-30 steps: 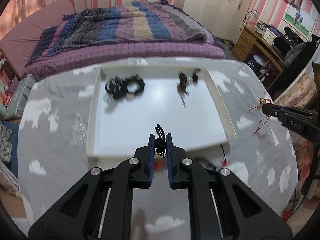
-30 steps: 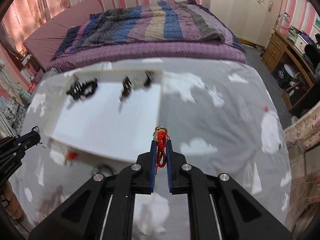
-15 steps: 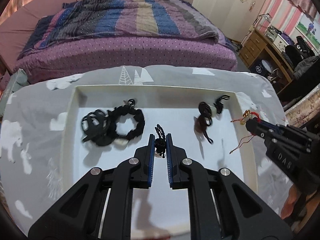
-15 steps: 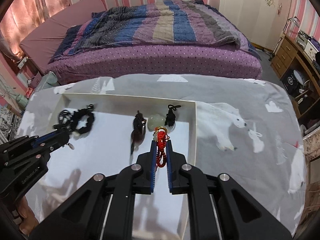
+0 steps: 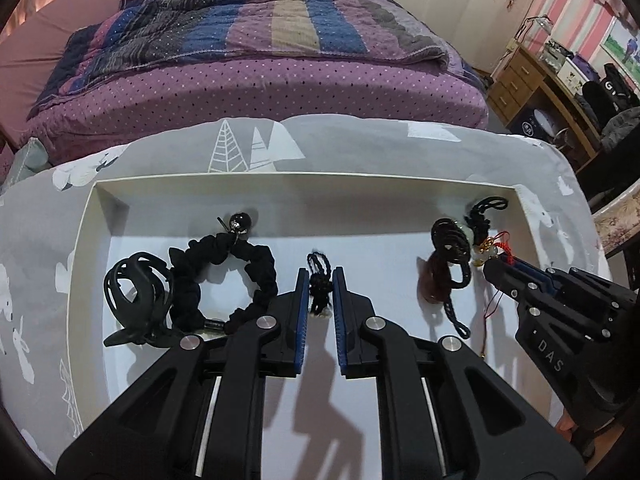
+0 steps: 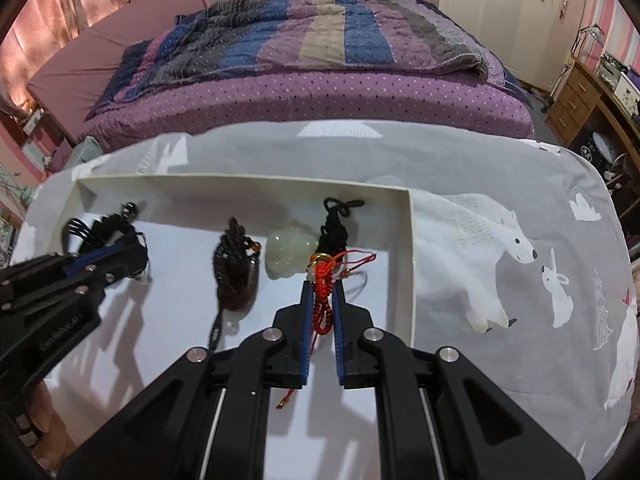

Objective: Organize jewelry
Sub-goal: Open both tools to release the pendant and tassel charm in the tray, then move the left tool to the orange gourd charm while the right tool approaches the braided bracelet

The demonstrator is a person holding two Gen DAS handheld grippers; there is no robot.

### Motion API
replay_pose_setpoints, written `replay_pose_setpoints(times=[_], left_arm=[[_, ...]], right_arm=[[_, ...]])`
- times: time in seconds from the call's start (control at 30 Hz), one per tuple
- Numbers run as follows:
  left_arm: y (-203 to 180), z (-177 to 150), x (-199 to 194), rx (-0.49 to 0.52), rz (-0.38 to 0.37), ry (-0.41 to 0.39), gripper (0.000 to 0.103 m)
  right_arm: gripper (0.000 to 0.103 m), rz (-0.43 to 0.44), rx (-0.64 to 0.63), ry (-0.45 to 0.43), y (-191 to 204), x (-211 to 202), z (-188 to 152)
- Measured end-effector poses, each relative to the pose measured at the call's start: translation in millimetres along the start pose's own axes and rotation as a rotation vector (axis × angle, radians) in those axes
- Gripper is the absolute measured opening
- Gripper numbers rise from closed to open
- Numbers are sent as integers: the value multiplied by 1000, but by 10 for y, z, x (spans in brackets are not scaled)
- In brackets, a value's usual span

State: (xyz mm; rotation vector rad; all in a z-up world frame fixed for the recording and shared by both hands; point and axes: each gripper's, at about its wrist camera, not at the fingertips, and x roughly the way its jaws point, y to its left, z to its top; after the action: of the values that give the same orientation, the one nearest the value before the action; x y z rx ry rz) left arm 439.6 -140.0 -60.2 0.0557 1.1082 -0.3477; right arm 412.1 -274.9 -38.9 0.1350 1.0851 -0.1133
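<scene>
A white tray [image 5: 304, 178] lies on the grey cloth. My left gripper [image 5: 320, 276] hangs low over its middle with a small black knotted cord [image 5: 319, 292] between the pads; the jaws are opening slightly and the cord still sits between them. My right gripper [image 6: 322, 284] is shut on a red cord charm [image 6: 323, 300] with a gold bead, over the tray's right end. In the tray lie a black scrunchie [image 5: 224, 280], a black claw clip [image 5: 136, 292], a dark brown pendant [image 6: 236, 280] and a pale jade pendant [image 6: 286, 254] on a black cord.
The tray's right wall [image 6: 412, 264] stands just right of my right gripper. A grey cloth with polar bears [image 6: 500, 248] covers the table. Behind it is a bed with a striped quilt [image 6: 320, 36]; a wooden desk [image 5: 532, 84] stands at the far right.
Both grippers have come forward and down, from the tray's near edge to low over its floor. Each has kept its cord between the pads.
</scene>
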Motion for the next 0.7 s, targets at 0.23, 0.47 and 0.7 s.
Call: replay_pose_setpoints(times=[0.23, 0.47, 0.7], left_arm=[[-20, -18, -123, 11, 10, -16, 39], [6, -100, -483, -1, 11, -70, 62], [154, -397, -975, -7, 76, -144, 82]], right_arm=[[11, 29, -7, -20, 10, -45, -13], [50, 46, 23, -81, -77, -324, -34], [52, 43, 7, -128, -156, -776, -218]])
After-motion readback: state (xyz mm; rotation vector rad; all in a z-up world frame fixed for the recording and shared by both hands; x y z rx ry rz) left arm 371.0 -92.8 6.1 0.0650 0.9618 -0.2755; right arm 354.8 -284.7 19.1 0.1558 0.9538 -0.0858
